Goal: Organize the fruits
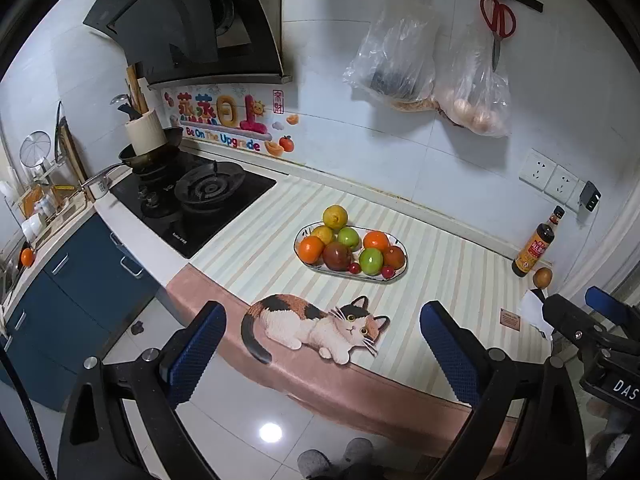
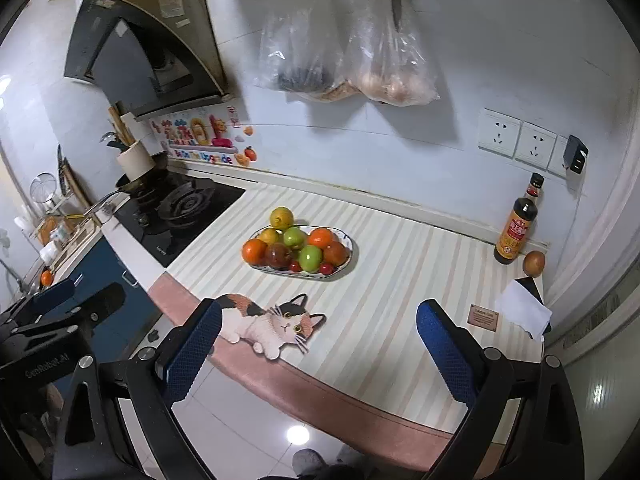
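Note:
An oval white plate on the striped counter holds several fruits: oranges, green apples, dark red fruits and small cherries. A yellow lemon sits just behind the plate. A brown round fruit lies at the far right by a bottle. My left gripper is open and empty, held back over the counter's front edge. My right gripper is open and empty, also held back at the front edge.
A soy sauce bottle stands at the right wall. A gas stove with a pan is on the left. A cat-shaped mat lies at the counter's front. White paper lies at the right. Plastic bags hang on the wall.

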{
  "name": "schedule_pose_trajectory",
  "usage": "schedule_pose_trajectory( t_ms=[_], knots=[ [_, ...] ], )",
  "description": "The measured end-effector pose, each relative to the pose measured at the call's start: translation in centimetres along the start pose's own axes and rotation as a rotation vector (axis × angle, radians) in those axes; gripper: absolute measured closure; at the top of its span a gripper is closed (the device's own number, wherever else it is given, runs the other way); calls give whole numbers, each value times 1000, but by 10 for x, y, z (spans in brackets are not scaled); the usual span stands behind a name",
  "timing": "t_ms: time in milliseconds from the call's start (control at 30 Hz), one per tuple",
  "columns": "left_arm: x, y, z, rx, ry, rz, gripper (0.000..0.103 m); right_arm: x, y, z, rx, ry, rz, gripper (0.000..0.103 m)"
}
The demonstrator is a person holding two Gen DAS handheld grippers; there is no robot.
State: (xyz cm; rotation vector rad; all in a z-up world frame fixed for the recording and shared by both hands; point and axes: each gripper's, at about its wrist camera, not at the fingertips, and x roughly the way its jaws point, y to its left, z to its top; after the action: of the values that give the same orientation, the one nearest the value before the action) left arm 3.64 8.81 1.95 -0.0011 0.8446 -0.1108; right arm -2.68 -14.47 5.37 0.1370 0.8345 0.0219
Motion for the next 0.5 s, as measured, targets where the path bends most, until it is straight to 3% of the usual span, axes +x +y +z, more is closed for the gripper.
schedule_pose_trajectory(
  t_ms=[500],
  knots=[
    [-3,-13,-5,-6,-5,18,3,7,-9,5,-10,28,8,3]
  ],
)
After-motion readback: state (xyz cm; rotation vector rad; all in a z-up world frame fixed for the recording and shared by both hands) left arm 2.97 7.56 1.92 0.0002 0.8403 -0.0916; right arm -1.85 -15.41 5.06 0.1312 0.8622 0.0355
